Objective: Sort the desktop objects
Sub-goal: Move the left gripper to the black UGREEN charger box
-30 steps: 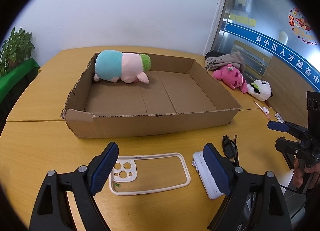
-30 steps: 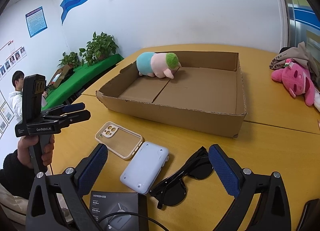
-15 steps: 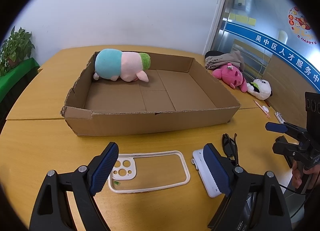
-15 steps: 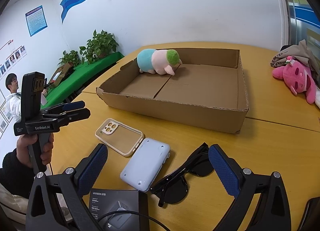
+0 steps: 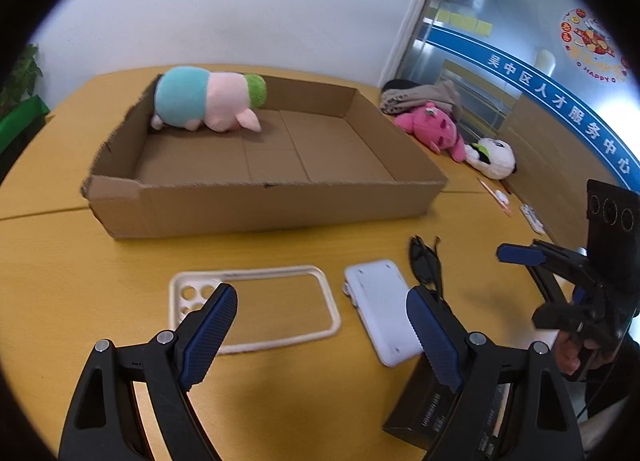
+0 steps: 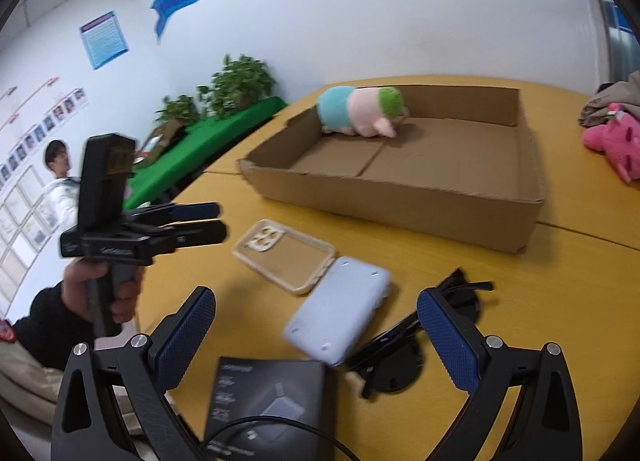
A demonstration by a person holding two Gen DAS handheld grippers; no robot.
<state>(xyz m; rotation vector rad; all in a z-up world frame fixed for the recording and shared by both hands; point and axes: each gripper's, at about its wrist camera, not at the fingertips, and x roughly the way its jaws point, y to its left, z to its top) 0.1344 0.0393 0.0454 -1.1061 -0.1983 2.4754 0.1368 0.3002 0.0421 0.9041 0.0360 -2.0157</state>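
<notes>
A cardboard box [image 5: 276, 201] [image 6: 400, 197] stands on the yellow table with a teal, pink and green plush [image 5: 208, 103] [image 6: 362, 109] in its far left corner. In front of it lie a clear phone case [image 5: 256, 305] [image 6: 288, 251], a white power bank [image 5: 382, 313] [image 6: 344, 317] and black sunglasses [image 5: 426, 265] [image 6: 404, 345]. My left gripper [image 5: 320, 333] is open and empty above the phone case. My right gripper [image 6: 316, 345] is open and empty above the power bank and sunglasses.
A black product box [image 6: 268, 401] [image 5: 436, 409] with a cable lies at the table's near edge. A pink plush [image 5: 434, 131] [image 6: 614, 141], a panda plush [image 5: 494, 157] and folded clothing [image 5: 420, 95] sit at the right. Plants [image 6: 236, 85] stand on a green table at the left.
Both grippers have swung, the left one to the right and the right one to the left, and moved a little closer to the desktop items. Both stay open; nothing was picked up.
</notes>
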